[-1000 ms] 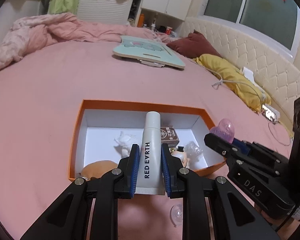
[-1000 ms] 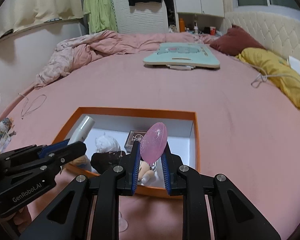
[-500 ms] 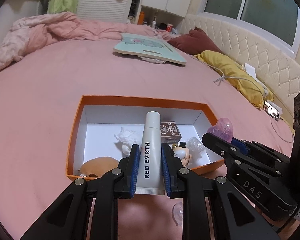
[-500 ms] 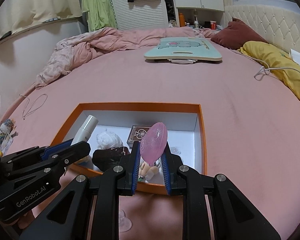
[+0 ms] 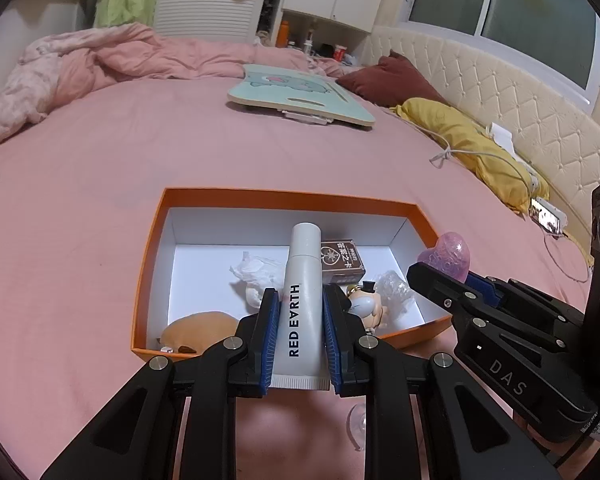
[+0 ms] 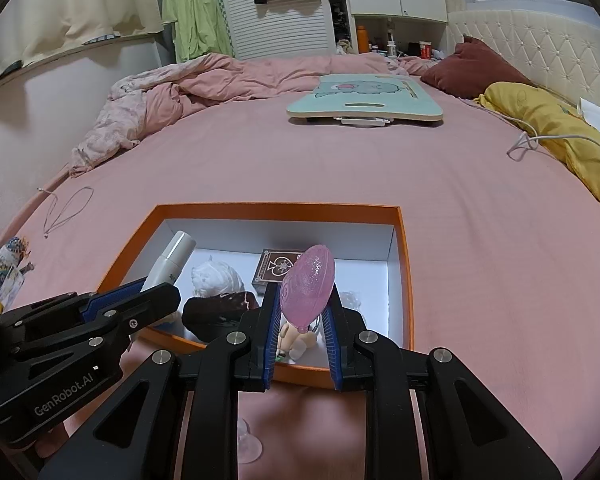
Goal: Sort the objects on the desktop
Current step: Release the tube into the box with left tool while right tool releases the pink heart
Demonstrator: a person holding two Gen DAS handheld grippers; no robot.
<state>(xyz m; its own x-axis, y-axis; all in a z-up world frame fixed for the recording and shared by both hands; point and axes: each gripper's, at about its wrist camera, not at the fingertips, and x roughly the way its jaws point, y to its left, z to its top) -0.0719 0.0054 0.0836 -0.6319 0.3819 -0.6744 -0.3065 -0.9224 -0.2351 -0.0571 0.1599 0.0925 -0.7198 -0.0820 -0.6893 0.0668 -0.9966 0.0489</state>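
Two pairs of tongs hang side by side over the near rim of an orange box [image 5: 152, 248] resting on a pink bed [image 5: 80, 168]. The left tongs [image 5: 300, 326] are clenched on a white "RED EARTH" tube [image 5: 302, 280], its cap pointing over the box. The right tongs [image 6: 302, 320] grip a glittery pink heart [image 6: 308, 286]. Inside the box lie a brown card box [image 5: 342, 260], crumpled tissue [image 5: 256, 268] and a small figurine [image 5: 366, 304].

Figurine [image 6: 296, 340] in the box half-hidden behind fingers [image 6: 270, 332]
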